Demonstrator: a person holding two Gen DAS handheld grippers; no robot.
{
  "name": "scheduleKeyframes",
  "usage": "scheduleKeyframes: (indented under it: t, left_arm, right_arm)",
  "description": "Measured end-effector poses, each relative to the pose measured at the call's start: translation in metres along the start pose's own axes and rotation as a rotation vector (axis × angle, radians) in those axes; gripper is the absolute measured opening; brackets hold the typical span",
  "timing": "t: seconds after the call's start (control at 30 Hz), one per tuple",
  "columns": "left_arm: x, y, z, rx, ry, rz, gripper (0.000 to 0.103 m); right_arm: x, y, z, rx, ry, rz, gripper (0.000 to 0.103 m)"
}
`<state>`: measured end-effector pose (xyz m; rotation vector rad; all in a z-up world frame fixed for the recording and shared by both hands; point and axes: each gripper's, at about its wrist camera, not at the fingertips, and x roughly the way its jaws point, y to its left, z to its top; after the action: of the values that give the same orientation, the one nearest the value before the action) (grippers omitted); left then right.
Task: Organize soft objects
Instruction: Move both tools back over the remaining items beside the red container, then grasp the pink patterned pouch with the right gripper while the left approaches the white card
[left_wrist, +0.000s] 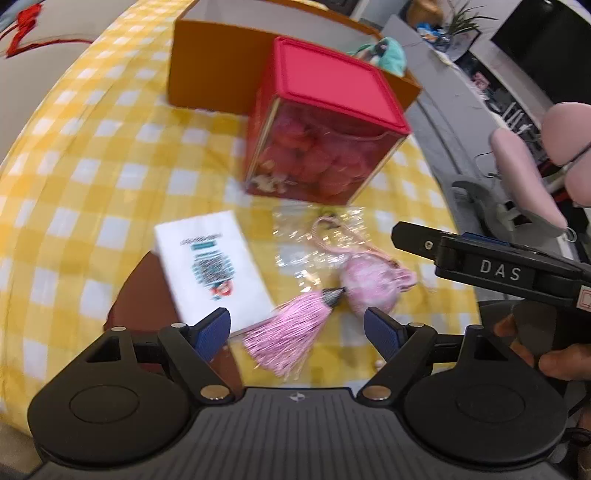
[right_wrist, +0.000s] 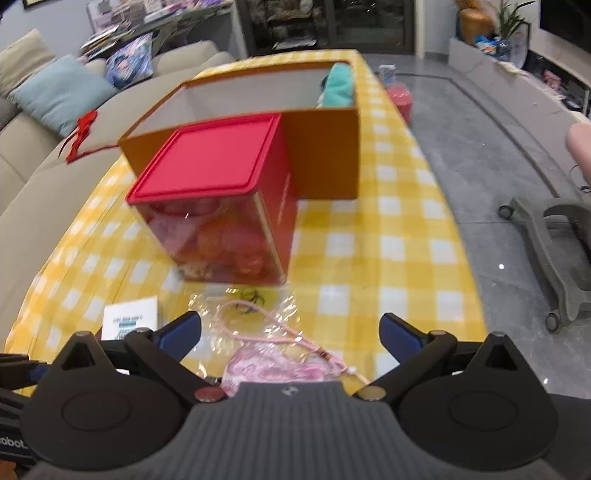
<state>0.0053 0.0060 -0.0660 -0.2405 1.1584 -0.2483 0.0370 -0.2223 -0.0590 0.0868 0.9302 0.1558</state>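
The pink pouch (left_wrist: 373, 284) lies on the yellow-checked table (left_wrist: 92, 192), just ahead of your left gripper (left_wrist: 297, 326) and slightly toward its right finger. Its pink tassel (left_wrist: 286, 332) fans out between the two blue pads (left_wrist: 212, 332), touching neither. The pouch's pink cord (right_wrist: 266, 325) loops forward over a clear plastic wrapper (left_wrist: 317, 240). Your left gripper stands wide open and holds nothing.

In the right wrist view, the same pouch sits directly below your right gripper (right_wrist: 290, 334), partly hidden under the body; the cord and wrapper lie between its fingers. Your right gripper is likewise spread wide, empty.

Left of the tassel, a white card (left_wrist: 212, 269) with blurred print rests over a brown patch, its near corner beside the left gripper's left pad.

Beyond the wrapper stands a red-lidded clear box (left_wrist: 325, 122) filled with pink-red round items. Behind it is an open orange box (right_wrist: 325, 151), a teal soft item (right_wrist: 338, 86) in its far right corner.

Your hand (left_wrist: 546, 350) grips the right tool at the left view's right edge.
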Motion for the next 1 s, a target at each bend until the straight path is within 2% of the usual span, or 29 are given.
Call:
scheduleKeyframes:
  t: [0.13,0.2,0.27,0.43,0.53,0.67,0.77,0.8,0.87,0.9,0.93,1.0]
  left_arm:
    - [0.007,0.006,-0.001,-0.029,0.036,0.012,0.096]
    - [0.012,0.009,-0.001,-0.043,0.059,0.025,0.096]
    - [0.013,0.011,-0.003,-0.052,0.072,0.045,0.096]
    - [0.015,0.017,-0.003,-0.082,0.092,0.079,0.096]
    - [0.016,0.022,-0.002,-0.117,0.089,0.098,0.096]
    - [0.018,0.025,-0.001,-0.139,0.102,0.106,0.096]
    - [0.019,0.025,-0.002,-0.130,0.107,0.106,0.096]
    - [0.018,0.025,-0.002,-0.130,0.106,0.106,0.096]
    - [0.017,0.025,-0.002,-0.136,0.106,0.104,0.096]
    - [0.018,0.026,-0.002,-0.140,0.107,0.104,0.096]
    - [0.018,0.026,-0.002,-0.140,0.109,0.105,0.096]
    - [0.020,0.025,-0.001,-0.133,0.113,0.107,0.096]
  right_arm:
    - [0.010,0.004,-0.005,-0.021,0.042,0.031,0.099]
    - [0.019,0.004,-0.006,-0.018,0.074,0.075,0.091]
    - [0.028,0.005,-0.005,-0.012,0.093,0.111,0.089]
    - [0.047,0.006,0.001,-0.059,0.089,0.136,0.089]
    - [0.057,-0.001,0.004,-0.030,0.094,0.148,0.071]
    - [0.063,-0.008,0.006,-0.015,0.086,0.129,0.070]
    - [0.064,-0.007,0.007,-0.032,0.073,0.159,0.068]
    - [0.065,-0.005,0.007,-0.046,0.085,0.170,0.069]
    - [0.062,0.000,0.005,-0.074,0.134,0.186,0.078]
    - [0.058,0.002,0.003,-0.083,0.150,0.183,0.088]
    - [0.052,0.002,0.001,-0.095,0.157,0.178,0.093]
    - [0.038,0.002,-0.006,-0.147,0.156,0.160,0.093]
